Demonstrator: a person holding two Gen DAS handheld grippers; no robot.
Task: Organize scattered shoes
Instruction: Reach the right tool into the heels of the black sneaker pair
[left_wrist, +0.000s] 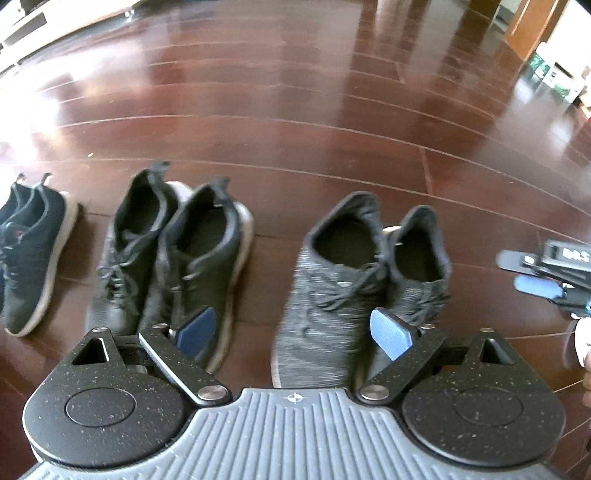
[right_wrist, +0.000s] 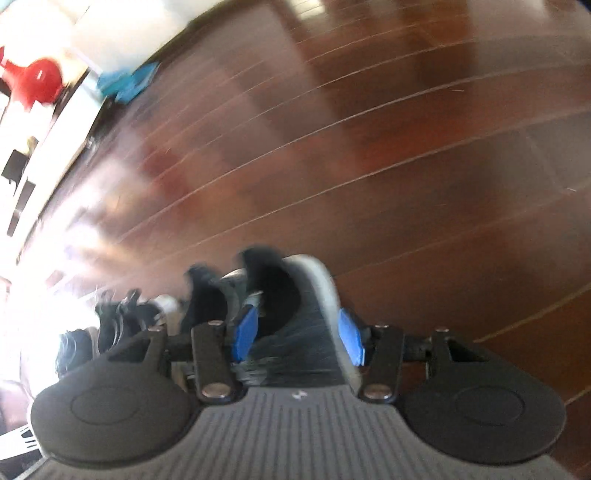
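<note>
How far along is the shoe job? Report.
Done: the white-soled pair, black pair and grey pair stand in one row. In hand: nothing; the left gripper hangs open over the grey pair, the right gripper open beside it. Left: no stray shoe shows; perhaps straighten the angled grey shoe.

A dark red-brown wood floor (left_wrist: 295, 110) is filling most of the room, and bright light is shining off its boards on the left side. A white wall (left_wrist: 22, 22) is showing at the far left. A brown wooden door (left_wrist: 532, 26) is standing at the far right. Something round and red (right_wrist: 37, 83) is sitting by the wall.
</note>
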